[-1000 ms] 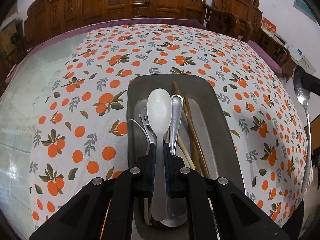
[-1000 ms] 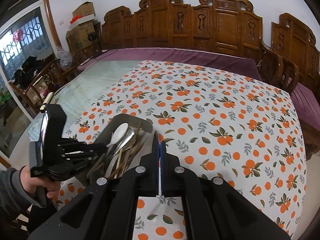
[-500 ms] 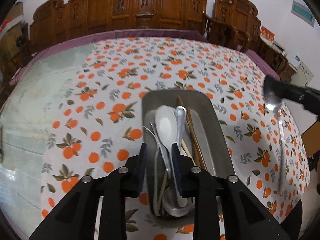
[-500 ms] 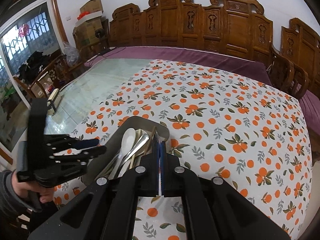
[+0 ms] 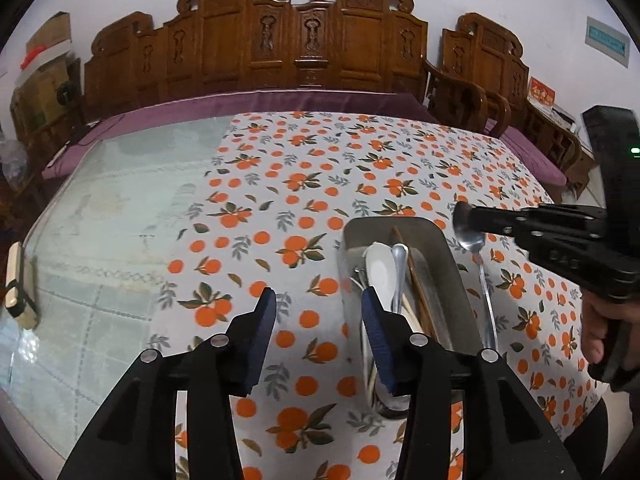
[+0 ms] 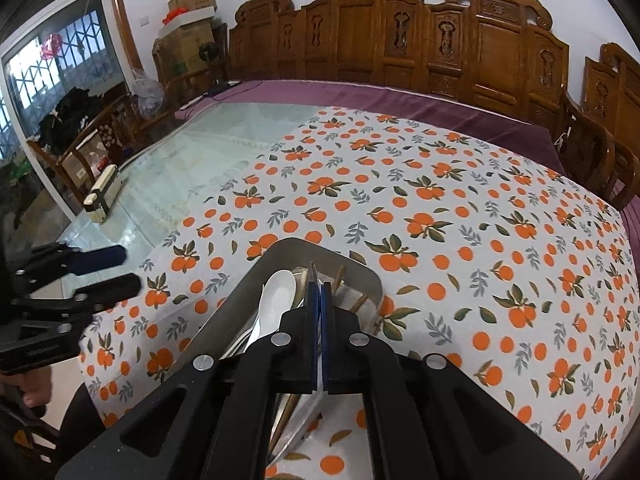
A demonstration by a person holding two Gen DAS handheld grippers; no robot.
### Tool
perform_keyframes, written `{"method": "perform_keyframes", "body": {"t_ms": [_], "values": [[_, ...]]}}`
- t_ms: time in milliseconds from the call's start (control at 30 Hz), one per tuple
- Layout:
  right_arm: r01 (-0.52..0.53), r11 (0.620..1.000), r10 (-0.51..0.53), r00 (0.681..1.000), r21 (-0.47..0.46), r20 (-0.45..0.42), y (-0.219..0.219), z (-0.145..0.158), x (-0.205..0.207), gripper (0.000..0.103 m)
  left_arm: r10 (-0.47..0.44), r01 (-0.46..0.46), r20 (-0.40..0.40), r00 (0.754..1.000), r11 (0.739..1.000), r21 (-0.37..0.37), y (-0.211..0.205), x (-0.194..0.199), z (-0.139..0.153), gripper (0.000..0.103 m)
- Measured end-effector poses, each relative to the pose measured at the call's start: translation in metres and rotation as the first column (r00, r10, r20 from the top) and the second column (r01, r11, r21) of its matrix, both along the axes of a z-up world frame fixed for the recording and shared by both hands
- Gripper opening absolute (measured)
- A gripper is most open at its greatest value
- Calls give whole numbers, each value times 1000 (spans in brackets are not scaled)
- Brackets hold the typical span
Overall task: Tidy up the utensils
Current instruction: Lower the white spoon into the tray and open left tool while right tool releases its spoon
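Left wrist view: left gripper (image 5: 318,312), fingers spread wide, holds nothing; a long shiny steel spoon (image 5: 480,276) hangs bowl-up from the right gripper (image 5: 464,216), just right of the grey metal tray (image 5: 452,276). Right wrist view: right gripper (image 6: 319,300) fingers pinch together on the spoon over the tray (image 6: 240,304), beside a white ceramic spoon (image 6: 276,300).

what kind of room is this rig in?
Most likely a home dining or living room: carved wooden chairs line the wall, a glass-topped table carries an orange-print tablecloth, and cardboard boxes are stacked in the corner beside a barred window.
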State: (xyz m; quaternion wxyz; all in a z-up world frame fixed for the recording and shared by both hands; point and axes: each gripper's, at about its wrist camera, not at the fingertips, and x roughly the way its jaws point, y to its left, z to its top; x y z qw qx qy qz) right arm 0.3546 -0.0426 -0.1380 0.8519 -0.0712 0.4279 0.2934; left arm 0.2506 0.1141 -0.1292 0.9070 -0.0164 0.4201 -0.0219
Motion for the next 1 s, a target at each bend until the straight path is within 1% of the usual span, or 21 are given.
{"method": "perform_keyframes", "body": {"t_ms": [33, 167, 233, 300, 433, 500, 633, 767, 833, 1000], "values": [[-3, 1000, 3, 1000, -10, -4, 3, -4, 2, 2, 4, -4, 3, 1000, 1000, 0, 2, -2, 1, 52], [-13, 999, 12, 1000, -42, -26, 12, -20, 8, 2, 12, -12, 14, 1000, 1000, -9, 8, -9, 5, 62], [-17, 998, 15, 999, -59, -38, 16, -29, 9, 2, 15, -15, 17, 1000, 1000, -12, 9, -11, 6, 70], [-18, 997, 14, 999, -72, -48, 19, -37, 11, 2, 20, -19, 22, 1000, 1000, -17, 11, -13, 7, 74], [-20, 998, 15, 997, -67, -77, 24, -46, 14, 2, 24, -23, 21, 999, 1000, -20, 13, -17, 9, 75], [-25, 998, 20, 996, -58, -90, 27, -49, 15, 2, 27, -26, 23, 999, 1000, -17, 15, -17, 9, 79], [-22, 998, 15, 995, -67, -94, 33, -53, 16, 2, 33, -33, 25, 999, 999, -17, 18, -21, 10, 80], [11, 996, -19, 997, -93, -76, 33, -55, 20, 2, 37, -37, 24, 999, 999, -15, 20, -24, 10, 80], [25, 995, -32, 997, -94, -67, 31, -54, 22, 6, 39, -39, 23, 999, 999, -13, 20, -26, 11, 80], [23, 998, -26, 998, -62, -57, 21, -46, 17, 6, 41, -41, 23, 999, 999, -8, 19, -28, 11, 80]]}}
